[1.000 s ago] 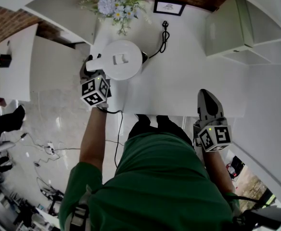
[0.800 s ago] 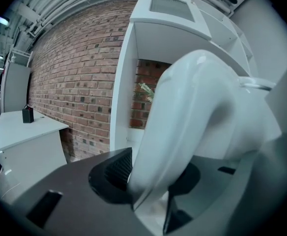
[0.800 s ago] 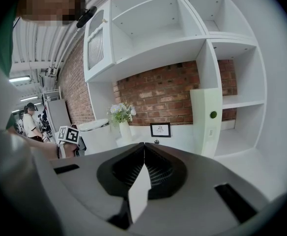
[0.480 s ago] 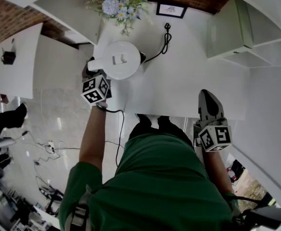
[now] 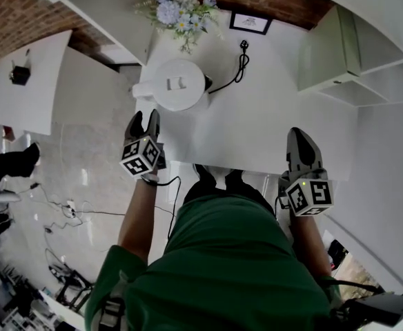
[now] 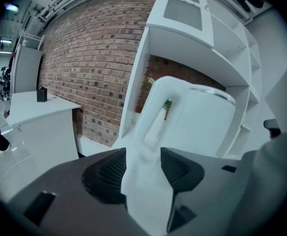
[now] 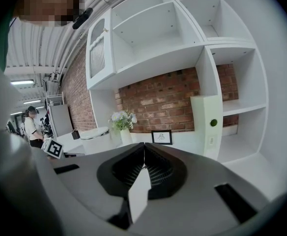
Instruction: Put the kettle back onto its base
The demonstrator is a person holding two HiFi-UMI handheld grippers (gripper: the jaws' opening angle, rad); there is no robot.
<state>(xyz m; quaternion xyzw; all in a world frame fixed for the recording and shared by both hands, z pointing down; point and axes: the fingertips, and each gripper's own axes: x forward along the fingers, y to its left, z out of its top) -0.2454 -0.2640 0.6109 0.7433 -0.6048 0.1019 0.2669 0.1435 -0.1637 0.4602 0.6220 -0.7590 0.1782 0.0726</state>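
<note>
Left tool (image 5: 145,121) jaws opening, empty; right tool (image 5: 298,138) jaws together.

We take this for a home-style corner staged inside a lab: brick wall (image 5: 22,12), white shelving (image 7: 183,38), flowers (image 5: 177,9) at twelve o'clock, a framed picture (image 5: 250,23) on the table (image 5: 257,123), and loose cables (image 5: 70,209) across the floor at eight o'clock.

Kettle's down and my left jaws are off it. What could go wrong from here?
The left gripper, jaws opening and clear of it, points at the kettle by its handle; a forward nudge could shift the kettle.
The base is hidden under the kettle, so full seating is unconfirmed.
The flowers stand close behind it.
</note>
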